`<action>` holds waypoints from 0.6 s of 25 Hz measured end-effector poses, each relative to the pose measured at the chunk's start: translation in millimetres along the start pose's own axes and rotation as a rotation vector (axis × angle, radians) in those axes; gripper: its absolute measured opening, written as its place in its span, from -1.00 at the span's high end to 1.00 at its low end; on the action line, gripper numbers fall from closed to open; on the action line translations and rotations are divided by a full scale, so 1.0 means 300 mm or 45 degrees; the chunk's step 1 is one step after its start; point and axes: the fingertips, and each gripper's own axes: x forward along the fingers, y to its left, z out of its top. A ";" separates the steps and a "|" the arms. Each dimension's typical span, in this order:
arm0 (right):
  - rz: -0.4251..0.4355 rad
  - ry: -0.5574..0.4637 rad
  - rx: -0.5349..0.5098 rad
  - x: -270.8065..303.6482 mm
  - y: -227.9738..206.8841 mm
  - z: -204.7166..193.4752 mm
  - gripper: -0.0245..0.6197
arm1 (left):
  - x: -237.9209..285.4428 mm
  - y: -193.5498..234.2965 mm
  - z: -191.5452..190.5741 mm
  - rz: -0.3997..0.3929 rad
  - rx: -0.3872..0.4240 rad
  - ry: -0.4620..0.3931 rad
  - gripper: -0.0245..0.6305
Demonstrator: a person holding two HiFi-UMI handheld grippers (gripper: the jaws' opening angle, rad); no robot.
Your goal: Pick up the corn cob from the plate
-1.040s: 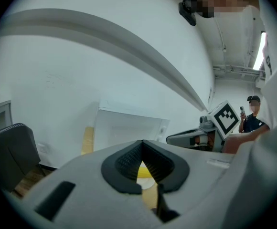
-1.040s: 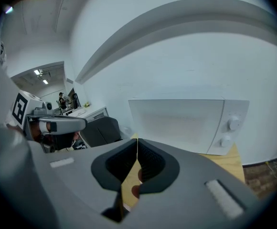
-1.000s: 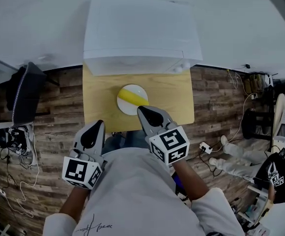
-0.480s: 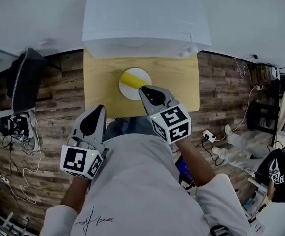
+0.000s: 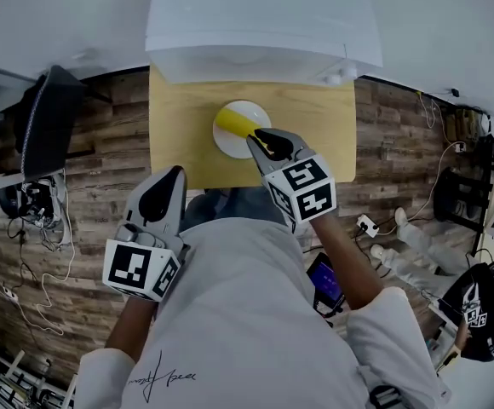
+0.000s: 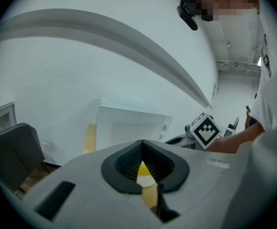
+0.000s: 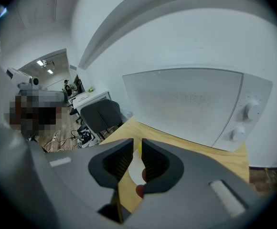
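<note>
Although nothing is gripped yet, the layout already suggests how the pick should go. Nearest the camera, the shirt (image 5: 230,331) carries a small line of script at its hem, too small to read. The cubes on both tools bear only black-and-white square markers, no words.

The left hand-held gripper (image 5: 175,171) hangs off the near edge of the bench (image 5: 179,143), its jaws together and empty. The right hand-held gripper (image 5: 261,137) is over the near rim of the plate (image 5: 230,147). Its jaws stand a narrow slot apart, having just been opening, with nothing between them and the cob just beyond the tips.

The corn (image 5: 234,123) lies on its side across the white plate, roughly in the middle of the bench. It looks evenly yellow and smooth, so I judge it light and stiff, possibly plastic, and somewhat slippery. Being round, it could roll or squirt out of a poor pinch. The safest hold is probably across its thickness near mid-length, with the jaws square to its axis. The present slot looks too narrow for that, so it likely needs widening first.

Farthest off, a white appliance (image 5: 255,24) with two knobs sits at the back of the bench, and no label on it is legible.
</note>
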 end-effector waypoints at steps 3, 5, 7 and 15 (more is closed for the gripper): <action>-0.009 0.027 0.007 0.028 -0.023 -0.022 0.70 | 0.014 -0.005 -0.009 -0.018 0.017 0.016 0.94; -0.014 0.048 0.009 0.042 -0.033 -0.042 0.69 | 0.018 -0.006 -0.014 -0.024 0.020 0.024 0.94; -0.014 0.068 0.009 0.057 -0.037 -0.061 0.69 | 0.017 0.001 -0.013 -0.014 0.009 0.020 0.94; -0.001 0.148 -0.030 0.127 -0.049 -0.116 0.62 | 0.020 0.011 -0.021 0.018 -0.021 0.032 0.94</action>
